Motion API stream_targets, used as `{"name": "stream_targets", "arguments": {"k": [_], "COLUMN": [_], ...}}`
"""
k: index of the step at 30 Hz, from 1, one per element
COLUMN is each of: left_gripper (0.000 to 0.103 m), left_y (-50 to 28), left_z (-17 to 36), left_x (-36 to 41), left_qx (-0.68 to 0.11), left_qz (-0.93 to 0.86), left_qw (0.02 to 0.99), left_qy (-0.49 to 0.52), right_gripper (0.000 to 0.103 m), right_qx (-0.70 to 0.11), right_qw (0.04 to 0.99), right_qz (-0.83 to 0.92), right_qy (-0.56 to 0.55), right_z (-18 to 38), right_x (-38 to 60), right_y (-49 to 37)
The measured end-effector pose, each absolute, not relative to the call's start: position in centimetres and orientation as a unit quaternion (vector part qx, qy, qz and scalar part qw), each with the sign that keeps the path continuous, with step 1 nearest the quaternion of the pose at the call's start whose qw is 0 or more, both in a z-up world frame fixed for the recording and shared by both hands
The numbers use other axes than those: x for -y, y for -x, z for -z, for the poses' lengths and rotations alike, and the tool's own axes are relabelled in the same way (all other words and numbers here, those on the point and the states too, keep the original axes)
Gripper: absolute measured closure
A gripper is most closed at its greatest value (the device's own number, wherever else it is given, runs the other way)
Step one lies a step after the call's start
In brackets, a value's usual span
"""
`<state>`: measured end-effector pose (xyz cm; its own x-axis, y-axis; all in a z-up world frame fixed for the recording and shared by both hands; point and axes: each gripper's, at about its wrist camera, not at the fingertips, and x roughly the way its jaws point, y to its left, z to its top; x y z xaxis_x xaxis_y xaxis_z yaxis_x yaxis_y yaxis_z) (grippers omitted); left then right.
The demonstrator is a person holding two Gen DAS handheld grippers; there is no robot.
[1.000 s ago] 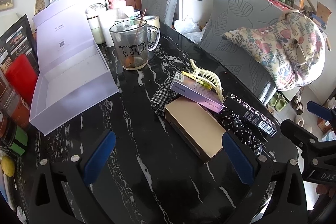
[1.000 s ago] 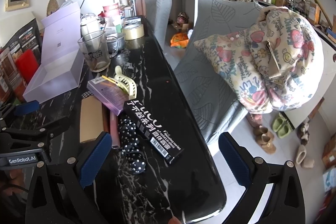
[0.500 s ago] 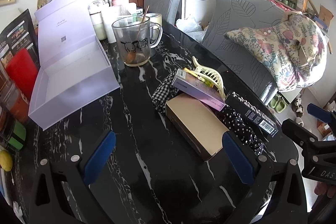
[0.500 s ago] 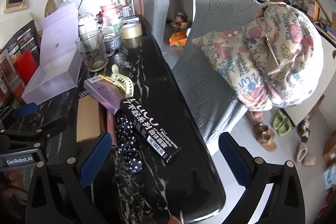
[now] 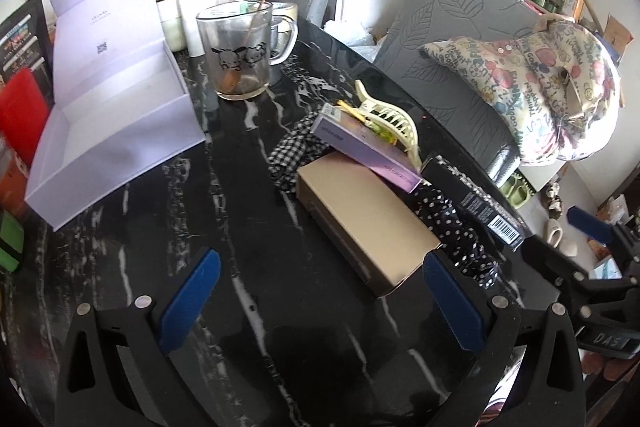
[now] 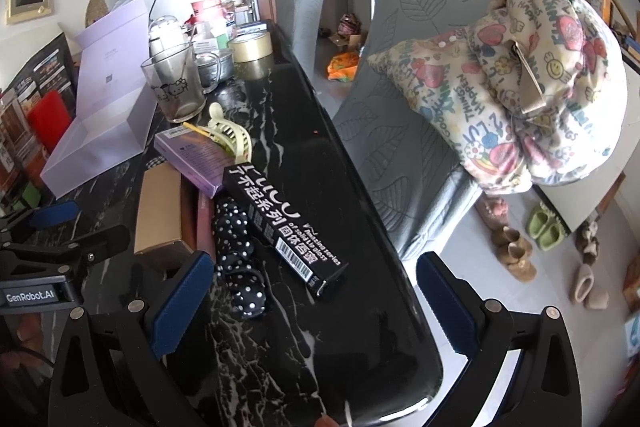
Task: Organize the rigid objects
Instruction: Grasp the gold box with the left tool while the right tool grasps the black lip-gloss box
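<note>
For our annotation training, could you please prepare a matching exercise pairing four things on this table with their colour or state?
Things:
1. lip gloss box
2. storage box
3. hair claw
4. glass mug

Descriptions:
A. pale yellow
B. lilac, lid open
C. black with a barcode
D. clear, cartoon print, stick inside

Pairs: 1-C, 2-B, 3-A, 4-D

Both grippers are black plastic frames with silver screws and blue pads [image 5: 188, 301]. White lettering reads "GenRobot.AI" on the left gripper [image 6: 32, 259], "DAS" on the right gripper [image 5: 600, 291].
</note>
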<state>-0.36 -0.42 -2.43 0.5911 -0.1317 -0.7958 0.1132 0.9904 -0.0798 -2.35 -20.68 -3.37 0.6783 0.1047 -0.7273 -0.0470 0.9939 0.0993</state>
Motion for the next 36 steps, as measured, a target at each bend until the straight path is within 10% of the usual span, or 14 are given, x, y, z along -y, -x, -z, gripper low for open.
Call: {"name": "stream_targets", "arguments": {"k": [26,36], "left_gripper": [0.000,0.000], "left_y": [-4.1,-2.9], "left_z": [5.9,5.5], "left_x": [2.6,1.2], "left_qx": [-0.506,-0.499], "left_qz": [0.069,0.050], "left_qw": [0.859,0.864], "left_qy": [0.028,-0.041], "right_gripper": [0.000,0.018], "right_qx": [-0.411,-0.414], "right_qw": [0.904,0.898], "right_qz": [-0.085,-0.125], "right_qy": [-0.078,-0.080], "right_z": [6.7,7.3], "right_x": [22.8,21.4], "right_y": [-1.0,-2.4]}}
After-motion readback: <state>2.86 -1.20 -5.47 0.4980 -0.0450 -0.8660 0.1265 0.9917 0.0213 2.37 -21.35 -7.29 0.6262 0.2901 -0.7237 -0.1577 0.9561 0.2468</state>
